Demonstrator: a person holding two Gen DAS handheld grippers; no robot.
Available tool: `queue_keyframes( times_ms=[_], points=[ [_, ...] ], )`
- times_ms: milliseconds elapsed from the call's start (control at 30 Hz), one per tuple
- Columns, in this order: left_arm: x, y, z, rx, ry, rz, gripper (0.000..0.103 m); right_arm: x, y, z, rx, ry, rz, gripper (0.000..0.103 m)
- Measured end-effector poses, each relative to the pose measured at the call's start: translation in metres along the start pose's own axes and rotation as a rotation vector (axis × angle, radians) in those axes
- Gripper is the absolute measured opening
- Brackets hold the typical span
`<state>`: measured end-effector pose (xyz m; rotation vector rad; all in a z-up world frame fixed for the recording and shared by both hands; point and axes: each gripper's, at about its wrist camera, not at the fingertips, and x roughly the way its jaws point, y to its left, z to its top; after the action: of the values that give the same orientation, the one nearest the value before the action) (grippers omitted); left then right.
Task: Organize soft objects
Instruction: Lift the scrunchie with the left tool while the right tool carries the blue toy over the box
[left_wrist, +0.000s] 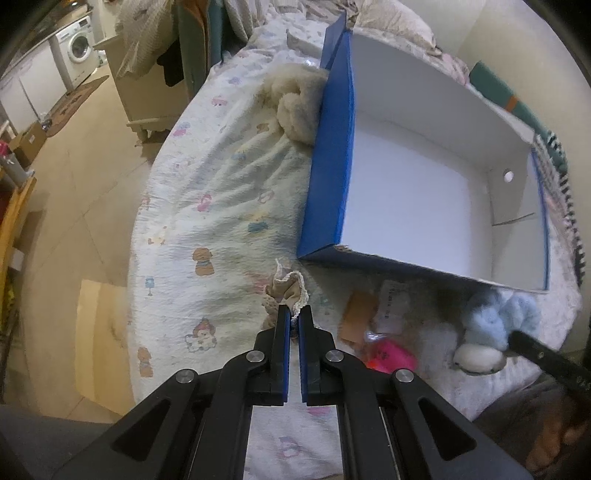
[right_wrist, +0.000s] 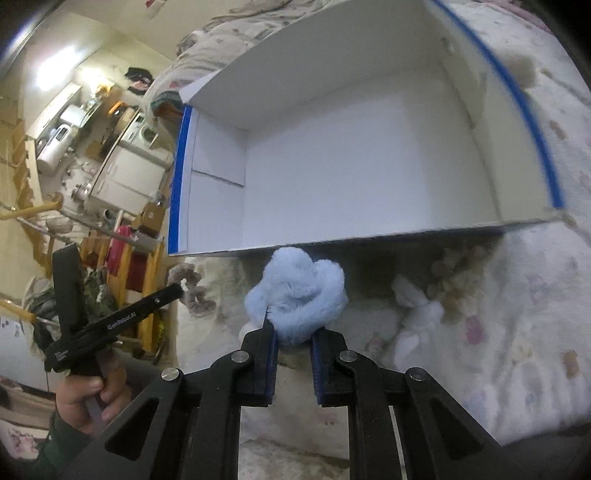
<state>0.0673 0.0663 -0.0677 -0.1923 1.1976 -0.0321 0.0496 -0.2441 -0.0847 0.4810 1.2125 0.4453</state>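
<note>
1. Nearest the left wrist camera, the left gripper (left_wrist: 294, 314) has its blue-padded fingers (left_wrist: 283, 332) pressed nearly together, pinching a beige lace-trimmed cloth (left_wrist: 290, 288) that bunches up just past the tips over the bed (left_wrist: 207, 206).
2. Nearest the right wrist camera, the right gripper (right_wrist: 293, 328) has its fingers (right_wrist: 271, 339) clamped on a fluffy light blue plush (right_wrist: 297, 291), which bulges out beyond the tips.
3. No earlier view is given, so only the clamped hold itself can be told.
4. Beyond both pairs of fingers lies the open box (left_wrist: 328, 177), blue outside and white inside, resting on the patterned bedspread; nothing shows inside it.
5. In the right view the blue plush sits just in front of the box's near wall (right_wrist: 369, 236).
6. Right of the right fingers, a white soft toy (right_wrist: 417, 314) and a tan fuzzy one (right_wrist: 454, 277) lie on the bed near the box.
7. Left of the right fingers, the person's left hand (right_wrist: 88, 398) grips the other tool's handle.
8. In the left view, a cream plush (left_wrist: 295, 107) leans against the box's blue side, far beyond the fingers.
9. Right of the left fingers lie a pink item (left_wrist: 391, 356), a brown tag (left_wrist: 358, 314) and the blue plush.
</note>
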Motion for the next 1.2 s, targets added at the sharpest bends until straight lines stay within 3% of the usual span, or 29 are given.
queue_keyframes(
  times_ms=[233,433,600,967,1200],
  points=[
    [-0.019,0.002,-0.002,0.001,-0.066,0.024,0.004,-0.015,-0.004,-0.011,0.014,-0.040,-0.024,0.016],
    [-0.046,-0.008,-0.002,0.028,-0.164,0.021,0.004,-0.036,0.008,-0.015,-0.056,-0.096,-0.062,0.016],
    [-0.063,-0.022,0.010,0.042,-0.203,-0.003,0.004,-0.055,0.011,-0.017,-0.064,-0.139,-0.042,0.016],
    [-0.071,-0.064,0.057,0.122,-0.239,-0.018,0.004,-0.086,0.020,0.032,-0.091,-0.237,-0.041,0.016],
    [-0.055,-0.087,0.080,0.170,-0.232,-0.020,0.004,-0.075,0.015,0.061,-0.071,-0.251,-0.045,0.016]
  ],
)
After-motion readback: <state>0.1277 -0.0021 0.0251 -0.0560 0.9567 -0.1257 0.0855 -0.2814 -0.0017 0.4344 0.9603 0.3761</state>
